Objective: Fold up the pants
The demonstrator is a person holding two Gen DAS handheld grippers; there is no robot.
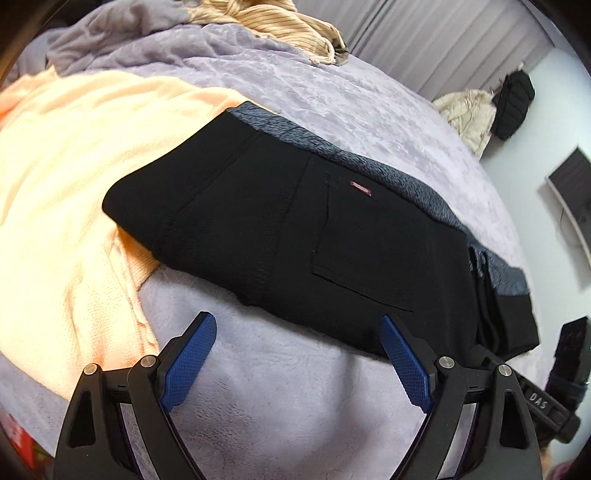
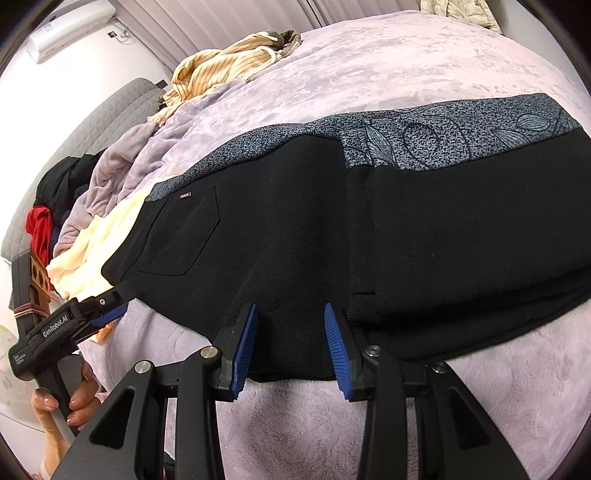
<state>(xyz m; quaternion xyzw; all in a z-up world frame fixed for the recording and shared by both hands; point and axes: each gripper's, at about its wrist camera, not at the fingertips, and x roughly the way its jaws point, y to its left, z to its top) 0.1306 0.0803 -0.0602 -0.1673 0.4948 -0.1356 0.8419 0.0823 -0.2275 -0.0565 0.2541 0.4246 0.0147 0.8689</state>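
Black pants (image 1: 280, 229) lie folded flat on the lilac bed cover, back pocket with a small red tag (image 1: 361, 188) facing up; they also show in the right wrist view (image 2: 332, 229). They rest on a grey patterned garment (image 1: 399, 177) that shows as a band behind them (image 2: 443, 133). My left gripper (image 1: 297, 325) is open and empty, just above the pants' near edge. My right gripper (image 2: 290, 314) is open with its blue pads (image 2: 338, 347) over the near edge of the pants, holding nothing. The left gripper also shows at the left of the right wrist view (image 2: 107, 314).
A peach blanket (image 1: 66, 192) lies left of the pants, partly under them. A striped beige garment (image 1: 288, 26) sits at the far side of the bed cover (image 1: 277, 387). Red and dark clothes (image 2: 40, 225) are piled by a grey headboard. Grey curtains (image 1: 424, 40) hang behind.
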